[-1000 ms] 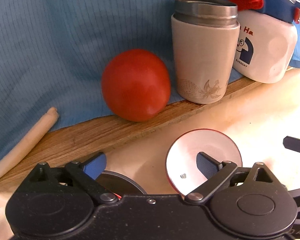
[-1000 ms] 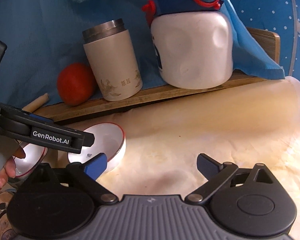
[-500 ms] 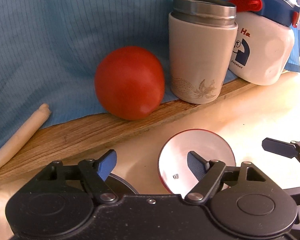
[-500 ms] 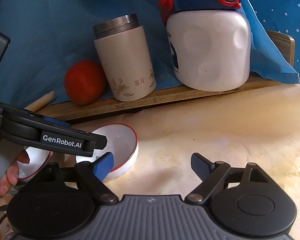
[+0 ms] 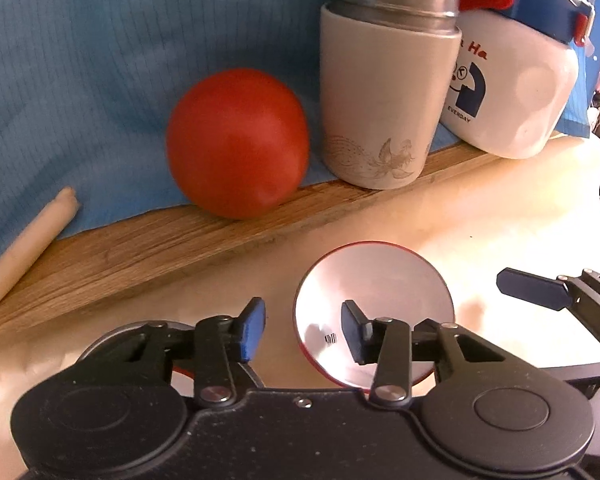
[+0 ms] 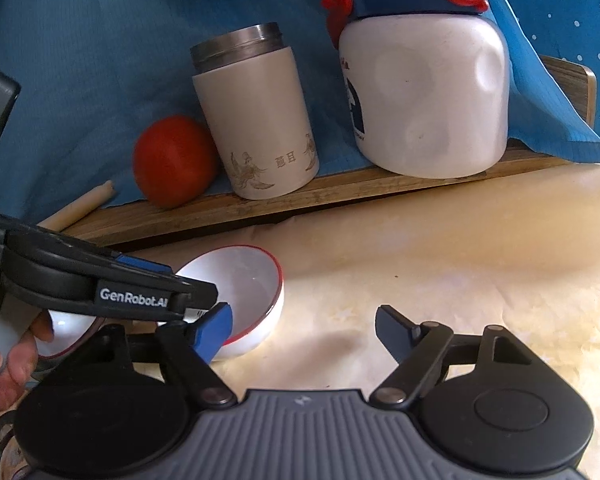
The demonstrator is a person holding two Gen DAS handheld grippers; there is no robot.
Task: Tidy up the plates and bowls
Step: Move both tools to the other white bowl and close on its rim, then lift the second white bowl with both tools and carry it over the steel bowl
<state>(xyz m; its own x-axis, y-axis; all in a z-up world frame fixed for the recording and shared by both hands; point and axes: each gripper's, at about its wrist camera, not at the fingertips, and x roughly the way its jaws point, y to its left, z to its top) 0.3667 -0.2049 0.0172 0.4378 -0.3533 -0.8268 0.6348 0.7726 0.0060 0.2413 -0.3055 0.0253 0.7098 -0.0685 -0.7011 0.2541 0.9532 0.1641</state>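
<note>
Cream tabletop (image 6: pixel 440 248) | tomato (image 5: pixel 238 142), flask (image 5: pixel 384 104) on ledge | left gripper (image 5: pixel 304 330) jaws closing astride bowl (image 5: pixel 374 300) rim | right gripper (image 6: pixel 304 330) empty, narrowing

Bowl (image 5: pixel 374 312) white, red rim. Tomato (image 5: pixel 238 142) red. Flask (image 5: pixel 384 104) beige, gold floral print, steel top. Jug (image 6: pixel 424 92) white, blue lid, red cord. Cloth (image 5: pixel 100 60) blue, fine grid. Worktop (image 6: pixel 460 248) cream.

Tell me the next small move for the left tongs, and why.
Probably finish closing the left tongs on the white red-rimmed bowl: its near rim sits between the blue pads, one inside and one outside. They have been closing but appear not yet to press.
</note>
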